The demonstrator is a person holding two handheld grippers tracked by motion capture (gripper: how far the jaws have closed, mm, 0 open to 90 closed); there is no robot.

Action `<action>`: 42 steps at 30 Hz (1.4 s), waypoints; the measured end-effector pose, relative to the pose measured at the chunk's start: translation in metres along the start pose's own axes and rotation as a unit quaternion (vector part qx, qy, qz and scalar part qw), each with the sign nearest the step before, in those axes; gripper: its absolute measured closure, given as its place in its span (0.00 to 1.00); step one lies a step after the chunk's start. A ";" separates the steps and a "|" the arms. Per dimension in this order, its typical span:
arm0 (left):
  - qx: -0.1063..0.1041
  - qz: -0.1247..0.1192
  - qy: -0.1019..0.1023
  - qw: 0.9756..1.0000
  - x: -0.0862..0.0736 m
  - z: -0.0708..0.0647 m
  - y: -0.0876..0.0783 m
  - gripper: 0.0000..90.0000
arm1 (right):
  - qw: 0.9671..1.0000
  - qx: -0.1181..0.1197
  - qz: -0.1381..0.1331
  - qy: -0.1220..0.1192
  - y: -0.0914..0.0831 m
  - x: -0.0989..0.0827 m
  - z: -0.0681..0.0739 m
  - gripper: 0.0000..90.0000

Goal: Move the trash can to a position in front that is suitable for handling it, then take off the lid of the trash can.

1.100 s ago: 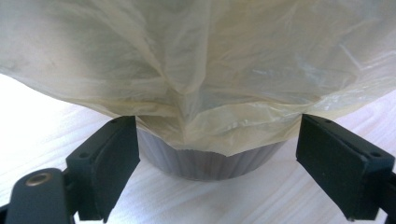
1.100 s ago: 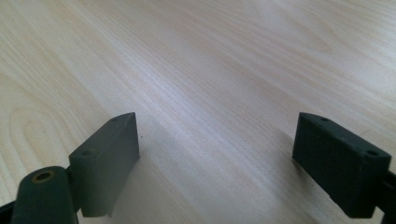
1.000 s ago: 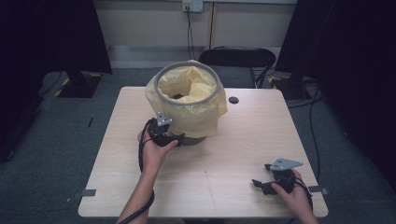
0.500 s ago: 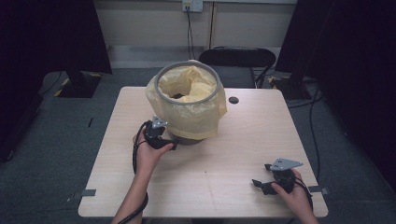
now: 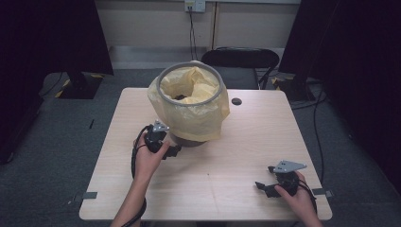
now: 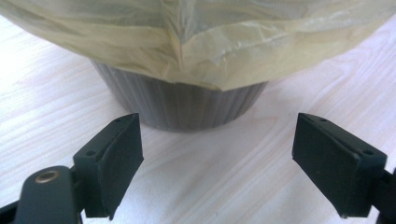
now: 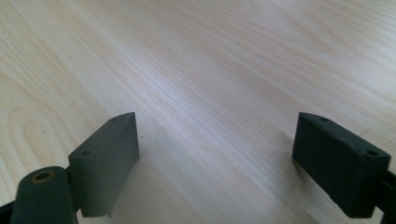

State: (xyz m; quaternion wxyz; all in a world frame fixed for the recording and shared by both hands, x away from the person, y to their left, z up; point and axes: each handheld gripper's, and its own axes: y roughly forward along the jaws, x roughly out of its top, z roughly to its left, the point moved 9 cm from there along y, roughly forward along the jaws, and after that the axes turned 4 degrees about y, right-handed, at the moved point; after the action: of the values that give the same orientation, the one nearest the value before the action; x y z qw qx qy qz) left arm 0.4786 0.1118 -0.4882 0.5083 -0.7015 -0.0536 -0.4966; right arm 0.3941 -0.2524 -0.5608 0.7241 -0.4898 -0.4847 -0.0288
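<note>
A grey ribbed bin stands on the far middle of the wooden table, lined with a yellow plastic bag that drapes over its rim and most of its side. My left gripper is low at the bin's near-left base, open, jaws wide apart with nothing between them, pointing at the bare grey foot below the bag's hem. My right gripper rests near the table's front right corner, open over bare wood.
A small black round grommet sits in the table behind the bin on the right. A black chair stands beyond the far edge. Dark stands and cables flank the table on grey carpet.
My left gripper has drawn slightly down and back toward the table at the bin's base. The right gripper has stayed put.
</note>
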 end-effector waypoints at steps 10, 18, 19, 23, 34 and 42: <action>0.006 0.011 0.004 1.000 -0.007 0.012 -0.017 0.18 | 1.000 0.000 0.000 0.000 0.000 0.000 0.000 0.15; -0.001 0.024 0.004 1.000 -0.015 0.011 -0.019 0.18 | 1.000 0.000 0.000 0.000 0.000 0.000 0.000 0.15; 0.000 0.023 0.003 1.000 -0.015 0.012 -0.020 0.18 | 1.000 0.000 0.000 0.000 0.000 0.000 0.000 0.15; -0.004 0.022 0.001 1.000 -0.014 0.013 -0.025 0.18 | 1.000 0.000 0.000 0.000 0.000 0.000 0.000 0.15; -0.015 0.039 0.002 0.999 -0.015 0.015 -0.031 0.18 | 1.000 -0.001 0.000 -0.001 0.000 0.000 0.000 0.15; -0.019 0.051 0.017 0.998 -0.010 0.017 -0.037 0.18 | 1.000 0.000 0.000 0.000 0.000 0.000 0.000 0.15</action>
State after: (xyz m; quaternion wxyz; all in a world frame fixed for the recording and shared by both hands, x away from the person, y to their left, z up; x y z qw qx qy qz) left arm 0.4636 0.1470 -0.4713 0.5202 -0.7043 0.0000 -0.4830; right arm 0.3941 -0.2524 -0.5609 0.7237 -0.4900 -0.4851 -0.0288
